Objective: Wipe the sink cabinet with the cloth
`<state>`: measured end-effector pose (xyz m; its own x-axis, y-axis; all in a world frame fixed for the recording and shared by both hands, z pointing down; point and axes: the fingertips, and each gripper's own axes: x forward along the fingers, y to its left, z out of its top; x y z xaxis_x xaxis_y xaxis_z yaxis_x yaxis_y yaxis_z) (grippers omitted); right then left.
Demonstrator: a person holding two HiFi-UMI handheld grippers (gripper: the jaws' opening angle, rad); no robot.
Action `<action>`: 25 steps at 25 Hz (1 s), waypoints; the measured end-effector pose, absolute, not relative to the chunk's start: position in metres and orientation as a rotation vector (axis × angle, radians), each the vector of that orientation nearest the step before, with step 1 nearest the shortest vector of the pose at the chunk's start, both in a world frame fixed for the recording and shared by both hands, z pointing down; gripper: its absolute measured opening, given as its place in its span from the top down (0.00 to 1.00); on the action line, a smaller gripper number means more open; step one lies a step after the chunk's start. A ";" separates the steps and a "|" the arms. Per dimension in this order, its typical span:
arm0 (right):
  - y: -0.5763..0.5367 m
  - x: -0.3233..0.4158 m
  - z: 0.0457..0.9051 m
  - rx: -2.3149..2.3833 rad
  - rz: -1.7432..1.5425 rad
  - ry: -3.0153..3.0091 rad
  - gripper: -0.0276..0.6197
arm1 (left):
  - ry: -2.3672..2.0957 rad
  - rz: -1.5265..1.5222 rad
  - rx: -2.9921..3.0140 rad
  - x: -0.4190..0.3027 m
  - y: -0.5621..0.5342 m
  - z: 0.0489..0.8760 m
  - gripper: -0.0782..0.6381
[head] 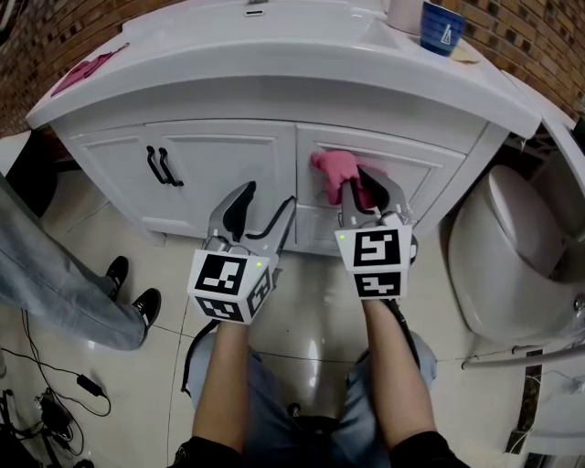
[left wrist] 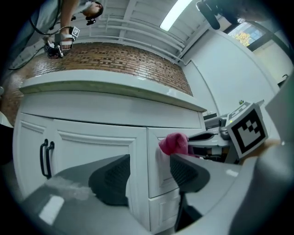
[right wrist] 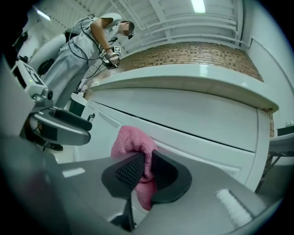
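Your bare forearms run forward side by side, the left forearm [head: 222,379] parallel to the right forearm [head: 395,370]. Your left gripper [head: 267,207] [left wrist: 149,176] is level with its jaws wide apart and nothing between them. Your right gripper [head: 366,189] [right wrist: 146,170] reaches slightly farther ahead, its jaws clamped on a pink cloth [head: 331,168] [right wrist: 132,140].

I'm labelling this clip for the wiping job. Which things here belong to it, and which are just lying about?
In the job: cloth, pinched in the right gripper; cabinet.

Lying about: blue cup and spare cloth on the counter; toilet; cables; left gripper, open and idle.
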<state>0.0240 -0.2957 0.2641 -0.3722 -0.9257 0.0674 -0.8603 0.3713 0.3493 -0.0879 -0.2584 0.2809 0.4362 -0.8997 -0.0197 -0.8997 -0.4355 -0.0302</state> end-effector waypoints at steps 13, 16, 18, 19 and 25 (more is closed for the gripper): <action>-0.309 0.011 0.257 1.701 -0.439 -2.324 0.90 | 1.652 -0.018 -2.608 -0.105 -0.248 0.279 0.51; -0.309 0.056 0.257 1.795 -0.394 -2.230 0.90 | 1.640 -0.012 -2.620 -0.098 -0.250 0.280 0.51; -0.308 0.089 0.255 1.855 -0.363 -2.169 0.90 | 1.629 0.002 -2.636 -0.092 -0.254 0.280 0.51; -0.307 0.106 0.255 1.888 -0.346 -2.130 0.90 | 1.622 0.008 -2.646 -0.088 -0.256 0.281 0.51; -0.294 0.221 0.266 2.105 -0.159 -1.891 0.90 | 1.579 0.034 -2.702 -0.063 -0.268 0.287 0.51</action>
<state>0.2206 -0.2944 0.2665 0.1245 -0.9849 0.1202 -0.9509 -0.0838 0.2979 -0.0632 -0.2678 0.2871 0.4910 -0.8708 -0.0246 -0.8711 -0.4911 0.0008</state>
